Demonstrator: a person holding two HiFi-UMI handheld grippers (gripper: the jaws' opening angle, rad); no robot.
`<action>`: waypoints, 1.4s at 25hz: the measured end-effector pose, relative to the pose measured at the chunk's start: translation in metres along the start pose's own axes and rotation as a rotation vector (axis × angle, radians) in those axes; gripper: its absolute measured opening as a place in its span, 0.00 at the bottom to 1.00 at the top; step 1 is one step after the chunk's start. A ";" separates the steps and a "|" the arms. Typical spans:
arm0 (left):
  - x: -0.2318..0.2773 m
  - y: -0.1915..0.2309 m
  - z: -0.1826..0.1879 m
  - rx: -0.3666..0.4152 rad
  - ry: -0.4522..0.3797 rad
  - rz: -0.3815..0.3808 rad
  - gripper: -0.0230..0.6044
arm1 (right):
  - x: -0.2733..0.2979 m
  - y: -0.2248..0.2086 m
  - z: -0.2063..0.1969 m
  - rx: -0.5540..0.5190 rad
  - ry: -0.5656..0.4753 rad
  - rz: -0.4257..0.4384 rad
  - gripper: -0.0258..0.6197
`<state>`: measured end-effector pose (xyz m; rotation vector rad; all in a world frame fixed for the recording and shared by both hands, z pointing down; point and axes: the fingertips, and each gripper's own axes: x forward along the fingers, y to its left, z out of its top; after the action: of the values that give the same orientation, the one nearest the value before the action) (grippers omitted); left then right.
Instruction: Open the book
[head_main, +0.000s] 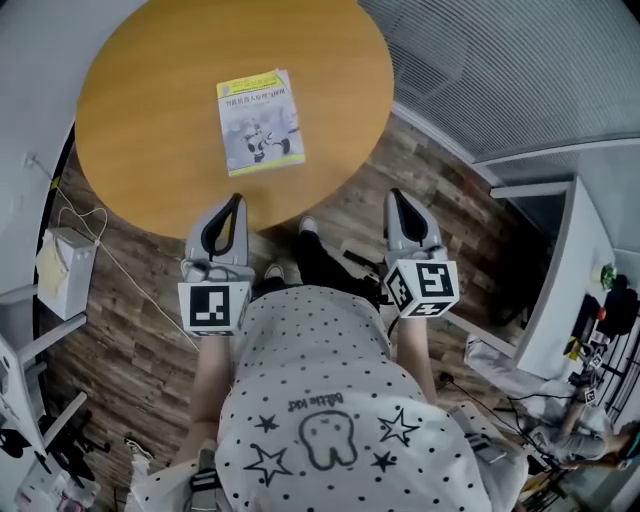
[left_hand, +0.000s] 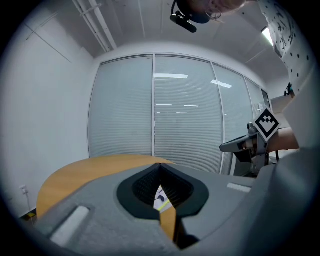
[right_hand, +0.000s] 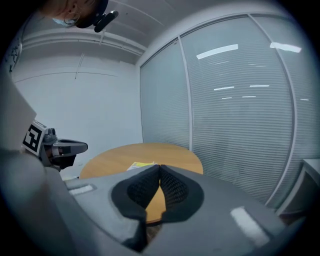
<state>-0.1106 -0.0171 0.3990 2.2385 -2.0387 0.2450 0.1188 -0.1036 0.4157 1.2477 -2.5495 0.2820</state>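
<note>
A closed book (head_main: 260, 122) with a yellow-topped, grey-and-white cover lies flat on the round wooden table (head_main: 150, 120), near its middle. My left gripper (head_main: 238, 199) is shut and empty, its tips at the table's near edge, short of the book. My right gripper (head_main: 394, 195) is shut and empty too, over the floor just off the table's near right edge. In the left gripper view a sliver of the book (left_hand: 161, 197) shows past the closed jaws. The right gripper view has the book (right_hand: 141, 165) beyond the jaw tips, left of centre.
The table's rim (right_hand: 192, 156) curves in front of a glass partition with blinds (right_hand: 240, 110). A white box (head_main: 66, 270) and a cable (head_main: 90, 225) lie on the plank floor at the left. A cabinet (head_main: 555, 290) stands at the right.
</note>
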 end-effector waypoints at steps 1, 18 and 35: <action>0.008 -0.001 0.003 -0.002 -0.001 0.010 0.05 | 0.008 -0.006 0.003 -0.008 0.002 0.018 0.05; 0.084 -0.010 0.014 -0.023 0.005 0.199 0.05 | 0.105 -0.072 0.040 -0.088 -0.009 0.230 0.05; 0.077 0.005 0.015 -0.019 0.002 0.214 0.05 | 0.098 -0.068 0.046 -0.063 -0.013 0.205 0.05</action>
<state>-0.1076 -0.0954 0.3983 2.0073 -2.2694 0.2434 0.1077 -0.2303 0.4086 0.9704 -2.6786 0.2351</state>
